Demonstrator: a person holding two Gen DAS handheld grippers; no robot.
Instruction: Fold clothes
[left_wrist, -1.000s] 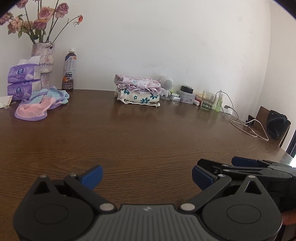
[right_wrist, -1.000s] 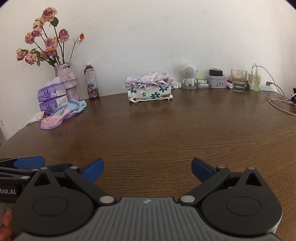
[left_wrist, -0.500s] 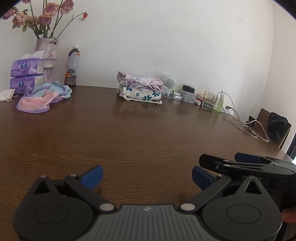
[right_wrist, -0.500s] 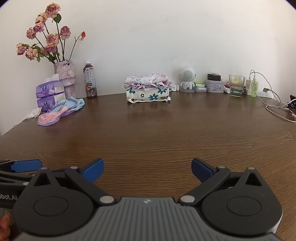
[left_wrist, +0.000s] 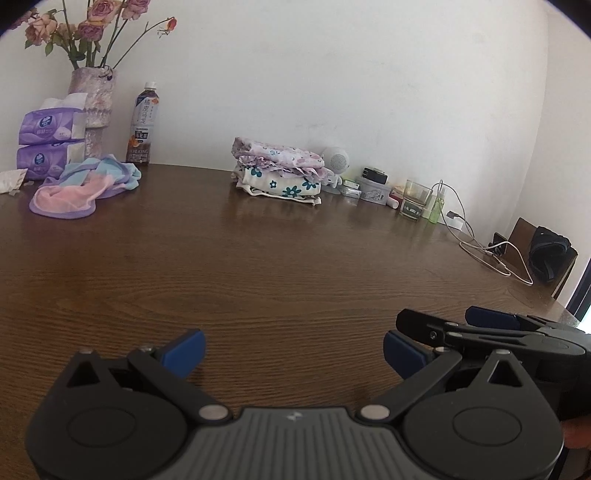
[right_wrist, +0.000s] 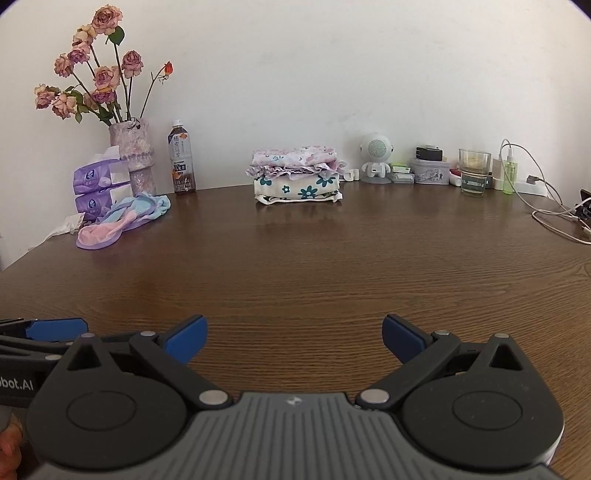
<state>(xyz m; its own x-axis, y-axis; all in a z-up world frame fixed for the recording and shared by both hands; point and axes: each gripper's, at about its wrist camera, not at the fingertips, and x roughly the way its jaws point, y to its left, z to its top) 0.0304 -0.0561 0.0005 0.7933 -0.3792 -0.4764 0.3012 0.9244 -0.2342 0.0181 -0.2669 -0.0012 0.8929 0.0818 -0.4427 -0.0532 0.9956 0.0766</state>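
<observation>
A stack of folded clothes (left_wrist: 280, 173) (right_wrist: 297, 173), pink floral on top and white with teal flowers below, sits at the far middle of the brown table (left_wrist: 277, 266) (right_wrist: 314, 258). A crumpled pink, lilac and light-blue garment (left_wrist: 85, 186) (right_wrist: 123, 219) lies unfolded at the far left. My left gripper (left_wrist: 293, 350) is open low over the near table, holding nothing. My right gripper (right_wrist: 293, 338) is open as well and empty. The two grippers sit side by side, each one showing at the edge of the other's view.
Along the wall stand a vase of roses (right_wrist: 131, 151), tissue packs (right_wrist: 98, 188), a tea bottle (right_wrist: 181, 162), a small white robot figure (right_wrist: 376, 157), a tin, a glass (right_wrist: 474, 171), a spray bottle and white cables (right_wrist: 554, 214). A chair with a dark bag (left_wrist: 546, 254) stands right.
Both grippers have tilted and shifted slightly, so the far objects sit a little differently in each view. Both stay open and empty; no cloth has moved.
</observation>
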